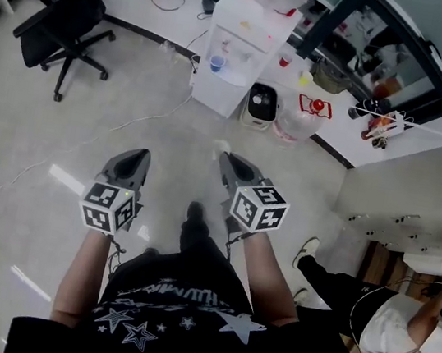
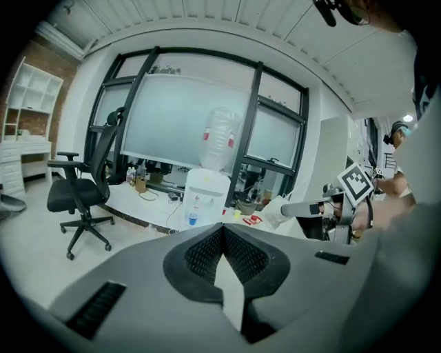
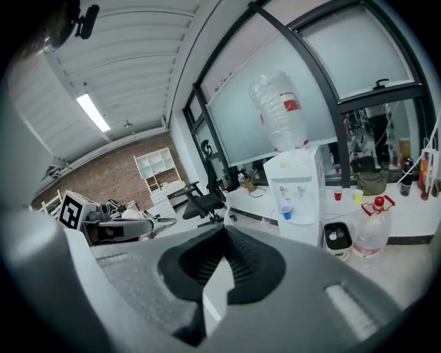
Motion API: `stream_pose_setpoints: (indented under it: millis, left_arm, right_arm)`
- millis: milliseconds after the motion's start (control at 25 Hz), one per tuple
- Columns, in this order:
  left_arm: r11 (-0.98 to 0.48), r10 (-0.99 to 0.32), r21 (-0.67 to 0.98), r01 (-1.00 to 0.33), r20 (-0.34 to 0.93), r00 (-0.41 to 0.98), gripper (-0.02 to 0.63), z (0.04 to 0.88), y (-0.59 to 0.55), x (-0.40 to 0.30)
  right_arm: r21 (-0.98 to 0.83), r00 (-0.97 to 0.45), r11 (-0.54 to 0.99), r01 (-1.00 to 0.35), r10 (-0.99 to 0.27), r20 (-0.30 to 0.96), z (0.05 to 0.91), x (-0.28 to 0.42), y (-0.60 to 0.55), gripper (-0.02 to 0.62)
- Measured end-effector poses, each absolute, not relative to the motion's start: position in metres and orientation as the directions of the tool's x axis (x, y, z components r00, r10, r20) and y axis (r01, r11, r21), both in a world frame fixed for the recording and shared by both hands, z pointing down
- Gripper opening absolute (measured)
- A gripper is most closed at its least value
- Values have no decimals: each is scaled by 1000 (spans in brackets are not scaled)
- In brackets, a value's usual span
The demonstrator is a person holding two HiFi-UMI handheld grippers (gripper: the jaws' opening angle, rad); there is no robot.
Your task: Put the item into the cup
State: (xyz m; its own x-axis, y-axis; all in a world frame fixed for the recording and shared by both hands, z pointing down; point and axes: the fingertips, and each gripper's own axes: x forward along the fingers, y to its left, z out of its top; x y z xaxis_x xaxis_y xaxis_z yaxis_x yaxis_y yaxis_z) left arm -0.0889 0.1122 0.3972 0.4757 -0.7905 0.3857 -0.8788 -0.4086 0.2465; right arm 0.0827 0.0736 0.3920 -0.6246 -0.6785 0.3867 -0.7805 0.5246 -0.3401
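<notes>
I hold both grippers out over the bare floor, pointing at a white water dispenser (image 1: pixel 242 46). My left gripper (image 1: pixel 135 154) is shut with nothing between its pads, as the left gripper view confirms (image 2: pixel 222 231). My right gripper (image 1: pixel 225 160) is also shut and empty (image 3: pixel 222 231). A small blue cup (image 1: pixel 216 63) stands in the dispenser's tray, also seen as the blue cup (image 2: pixel 192 219) and the blue cup (image 3: pixel 286 213). A red cup (image 1: pixel 285 60) and a yellow cup (image 1: pixel 305 78) stand on the ledge behind. No item to carry shows.
A black office chair (image 1: pixel 62 22) stands at the left. Beside the dispenser sit a small white bin (image 1: pixel 259 105) and a clear water jug (image 1: pixel 296 121) with a red handle. A cable trails across the floor. A person (image 1: pixel 397 324) sits at the lower right.
</notes>
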Motion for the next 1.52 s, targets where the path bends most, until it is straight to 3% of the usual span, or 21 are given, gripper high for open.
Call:
stream_pose_setpoints:
  millis: [920, 1520]
  left_arm:
    - [-260, -825, 280, -924, 433, 363, 6, 408, -24, -10]
    - [-314, -793, 272, -910, 452, 409, 6, 434, -99, -25]
  right_arm:
    - [-397, -690, 565, -724, -583, 429, 427, 178, -80, 0]
    - [-406, -655, 515, -755, -579, 485, 462, 152, -128, 0]
